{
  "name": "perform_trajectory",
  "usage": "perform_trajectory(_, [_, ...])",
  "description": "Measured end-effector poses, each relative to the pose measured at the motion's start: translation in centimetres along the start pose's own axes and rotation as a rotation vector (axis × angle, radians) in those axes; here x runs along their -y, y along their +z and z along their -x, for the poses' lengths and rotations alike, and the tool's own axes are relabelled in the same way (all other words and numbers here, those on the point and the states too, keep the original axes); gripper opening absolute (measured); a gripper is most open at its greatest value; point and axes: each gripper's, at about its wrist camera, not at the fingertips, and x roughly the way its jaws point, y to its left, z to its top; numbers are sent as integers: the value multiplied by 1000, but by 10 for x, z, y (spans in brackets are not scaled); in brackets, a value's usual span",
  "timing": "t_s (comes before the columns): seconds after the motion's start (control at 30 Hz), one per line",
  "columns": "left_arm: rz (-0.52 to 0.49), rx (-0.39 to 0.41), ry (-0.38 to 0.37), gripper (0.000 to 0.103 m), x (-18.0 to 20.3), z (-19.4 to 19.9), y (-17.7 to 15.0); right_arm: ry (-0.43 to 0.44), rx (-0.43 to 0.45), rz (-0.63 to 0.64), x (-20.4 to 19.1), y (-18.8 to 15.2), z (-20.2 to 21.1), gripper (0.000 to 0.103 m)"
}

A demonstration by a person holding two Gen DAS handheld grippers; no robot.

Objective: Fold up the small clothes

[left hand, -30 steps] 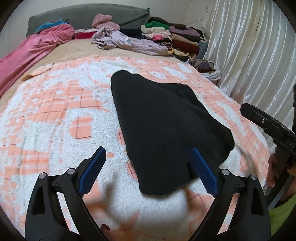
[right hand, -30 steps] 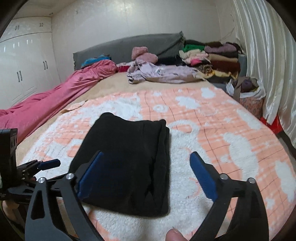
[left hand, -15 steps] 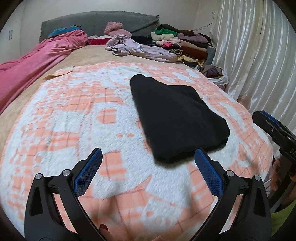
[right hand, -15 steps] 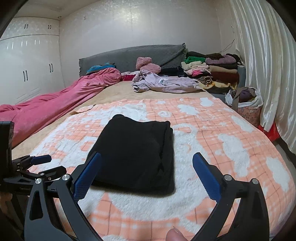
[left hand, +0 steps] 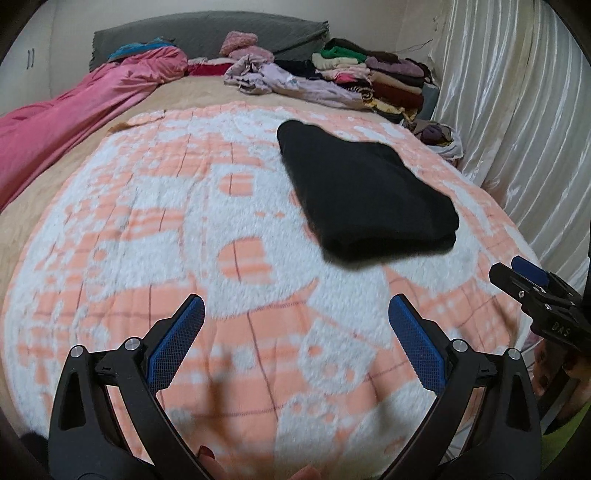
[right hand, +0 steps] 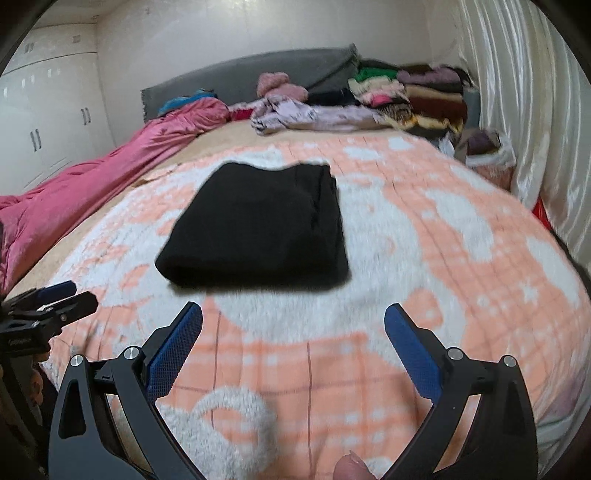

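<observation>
A: Looking from near to far, I see first the left gripper, with its jaws spread wide and nothing between the blue pads. The right gripper is the same: jaws apart, empty. Both hang above the orange and white blanket, not touching it

B: And where is the cloth?

A: The black garment lies flat on the blanket, ahead of both grippers and apart from them. It looks like a compact rectangle with a thick, rounded near edge, so I judge the fold of this piece is finished

B: Then what is the step in hand?

A: I think it is to leave this piece and fetch the next one. To do it well, keep both grippers lifted, so no finger catches the fluffy blanket or drags the folded piece out of shape

B: Where is the next piece?

A: Further back lies the loose lilac garment, crumpled near the grey headboard. Beside it, to the right, stands the pile of folded clothes. The pink quilt runs along the left side

B: Any risk?

A: The lilac one is tangled, and I cannot tell where its edges are. It is better to take one clear corner, lift slowly, and lay it on a bare part of the blanket, well apart from the black garment
</observation>
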Motion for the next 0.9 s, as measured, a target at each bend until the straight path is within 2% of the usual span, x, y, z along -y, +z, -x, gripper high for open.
perform_trajectory(0.2, [12, -9, 17, 93, -1, 1, -10, -3, -9, -12, -1, -9, 2, 99])
perform_trajectory(0.9, [24, 0, 44, 93, -1, 10, -12, 17, -9, 7, -7, -10, 6, 99])
